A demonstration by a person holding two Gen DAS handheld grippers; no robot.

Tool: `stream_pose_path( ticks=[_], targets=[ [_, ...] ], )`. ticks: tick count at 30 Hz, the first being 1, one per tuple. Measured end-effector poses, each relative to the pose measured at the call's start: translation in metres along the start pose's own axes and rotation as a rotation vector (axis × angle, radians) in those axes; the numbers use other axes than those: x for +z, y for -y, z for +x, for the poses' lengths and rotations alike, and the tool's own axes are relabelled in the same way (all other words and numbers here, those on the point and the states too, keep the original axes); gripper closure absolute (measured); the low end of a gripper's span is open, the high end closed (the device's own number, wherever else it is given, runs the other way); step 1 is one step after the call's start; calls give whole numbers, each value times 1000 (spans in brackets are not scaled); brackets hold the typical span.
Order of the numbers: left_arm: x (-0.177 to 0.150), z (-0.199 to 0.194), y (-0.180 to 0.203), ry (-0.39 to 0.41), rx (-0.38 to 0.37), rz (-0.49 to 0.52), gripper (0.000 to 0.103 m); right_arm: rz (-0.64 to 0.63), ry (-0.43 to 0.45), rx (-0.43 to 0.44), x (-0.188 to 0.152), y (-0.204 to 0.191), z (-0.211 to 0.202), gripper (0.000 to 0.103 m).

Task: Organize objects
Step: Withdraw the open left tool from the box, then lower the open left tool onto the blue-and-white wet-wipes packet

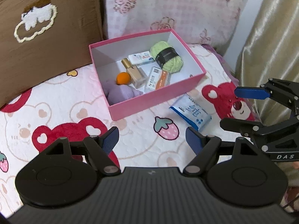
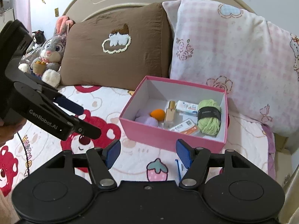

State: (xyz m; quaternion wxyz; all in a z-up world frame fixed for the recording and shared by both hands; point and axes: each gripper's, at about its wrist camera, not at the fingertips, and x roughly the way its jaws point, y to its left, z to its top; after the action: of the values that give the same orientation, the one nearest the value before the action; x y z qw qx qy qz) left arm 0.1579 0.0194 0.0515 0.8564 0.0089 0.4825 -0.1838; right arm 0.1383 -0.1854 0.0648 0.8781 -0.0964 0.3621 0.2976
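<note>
Pink cardboard box (image 1: 155,100) holds fuzzy green yarn (image 1: 166,58); both the left hand-held gripper (image 1: 151,140) and right hand-held gripper (image 2: 148,152) are spread, empty.

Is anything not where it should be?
Yes. The blue and white packet lies on the bedspread, right outside the pink box, while the other small things are inside the box. Nothing looks spilled or broken.
</note>
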Motion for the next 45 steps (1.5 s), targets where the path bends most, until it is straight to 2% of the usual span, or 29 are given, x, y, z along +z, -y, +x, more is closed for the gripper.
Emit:
stream_pose_path(
  ticks=[7, 8, 11, 14, 18, 29, 37, 45],
  targets=[
    [-10, 16, 11, -40, 5, 35, 25, 11, -36, -2, -20, 2, 0, 26],
    [-11, 19, 12, -47, 6, 40, 25, 12, -40, -1, -22, 3, 0, 21],
    [-13, 29, 17, -63, -4, 68, 25, 21, -51, -5, -30, 6, 1, 17],
    [-14, 41, 22, -74, 9, 88, 25, 33, -64, -10, -38, 9, 3, 16],
    [-15, 58, 30, -95, -11, 98, 24, 49, -91, -17, -50, 11, 7, 16],
    [-18, 103, 52, -136, -51, 138, 15, 118, -125, -44, -82, 31, 25, 14],
    [-13, 130, 58, -118, -73, 140, 10, 164, -122, -80, -105, 44, 51, 14],
    [-11, 159, 67, -65, -107, 166, 9, 213, -60, -122, -130, 52, 77, 14]
  ],
)
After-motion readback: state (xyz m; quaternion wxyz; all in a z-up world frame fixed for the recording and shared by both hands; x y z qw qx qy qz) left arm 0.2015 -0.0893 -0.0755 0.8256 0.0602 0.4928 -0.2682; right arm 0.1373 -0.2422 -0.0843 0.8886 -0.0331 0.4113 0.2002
